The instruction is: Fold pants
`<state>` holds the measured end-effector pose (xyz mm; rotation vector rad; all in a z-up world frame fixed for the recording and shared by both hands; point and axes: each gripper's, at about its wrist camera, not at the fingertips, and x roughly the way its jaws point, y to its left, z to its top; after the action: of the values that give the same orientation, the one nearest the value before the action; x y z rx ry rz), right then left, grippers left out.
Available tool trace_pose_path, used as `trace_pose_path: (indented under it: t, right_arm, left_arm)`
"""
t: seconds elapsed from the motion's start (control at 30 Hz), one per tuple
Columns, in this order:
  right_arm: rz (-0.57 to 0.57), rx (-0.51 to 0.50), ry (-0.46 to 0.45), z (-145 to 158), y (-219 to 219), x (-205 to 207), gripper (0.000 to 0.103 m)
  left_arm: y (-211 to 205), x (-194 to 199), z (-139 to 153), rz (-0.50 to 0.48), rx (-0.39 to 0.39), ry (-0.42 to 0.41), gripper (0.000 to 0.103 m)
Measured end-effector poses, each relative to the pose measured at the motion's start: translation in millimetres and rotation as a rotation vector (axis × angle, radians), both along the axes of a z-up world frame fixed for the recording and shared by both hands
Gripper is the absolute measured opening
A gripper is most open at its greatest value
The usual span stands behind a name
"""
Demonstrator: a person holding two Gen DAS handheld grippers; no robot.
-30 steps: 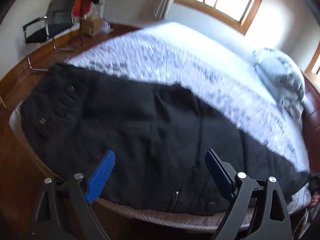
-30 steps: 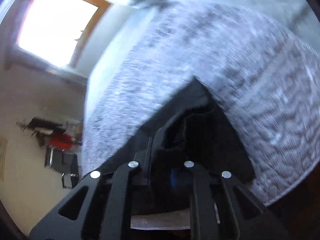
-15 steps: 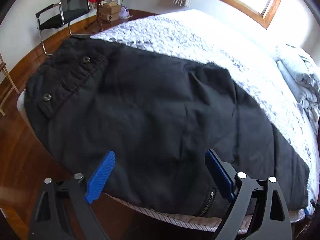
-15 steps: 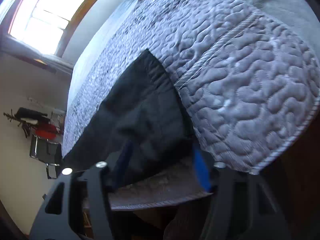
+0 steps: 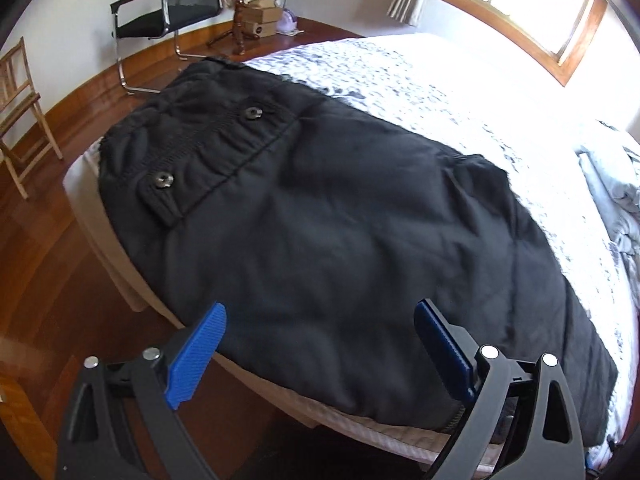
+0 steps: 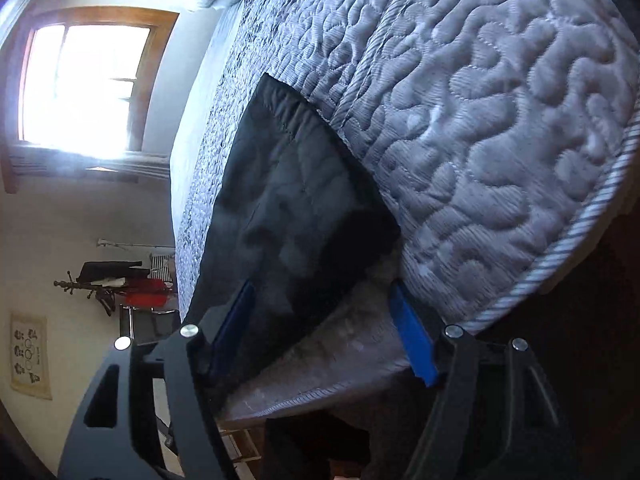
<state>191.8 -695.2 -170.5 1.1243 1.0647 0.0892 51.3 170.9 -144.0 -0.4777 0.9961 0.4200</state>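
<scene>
So the black pants [image 5: 340, 240] are lying spread flat along the near edge of the bed [image 5: 460, 92], right out in front of both sets of tongs. The left tongs [image 5: 320, 344] are spread wide with nothing between the blue pads, hanging just over the bed's edge; the cloth is right ahead of and below them, no contact that I can see. The waistband with its two buttons [image 5: 164, 179] sits ahead and off to the left of those tongs.

The right tongs [image 6: 320, 320] have just been opening and now stand spread too. The end of the pants [image 6: 296, 200] lies between and ahead of the pads, loose on the quilted mattress [image 6: 480, 120], not pinched. The left pad looks like it's right up against the fabric edge, but I honestly can't tell if it's touching.

A black chair [image 5: 168, 12] stands on the wood floor [image 5: 60, 280], far ahead-left of the left tongs.
</scene>
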Motion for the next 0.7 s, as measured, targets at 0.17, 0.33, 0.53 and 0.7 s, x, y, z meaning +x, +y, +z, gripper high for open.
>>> trace_pose_path:
  t: [0.17, 0.33, 0.53, 0.7]
  right_arm:
    - [0.007, 0.010, 0.005, -7, 10, 18, 0.066]
    - [-0.003, 0.049, 0.032, -22, 23, 38, 0.042]
    - [0.064, -0.003, -0.040, 14, 34, 69, 0.011]
    - [0.162, -0.057, -0.157, 81, 42, 107, 0.010]
  left_arm:
    - [9, 13, -9, -0.016, 0.055, 0.047, 0.096]
    - [14, 27, -15, -0.030, 0.093, 0.078, 0.096]
    - [18, 41, -22, -0.043, 0.095, 0.100, 0.097]
    - [16, 54, -26, -0.050, 0.088, 0.117, 0.097]
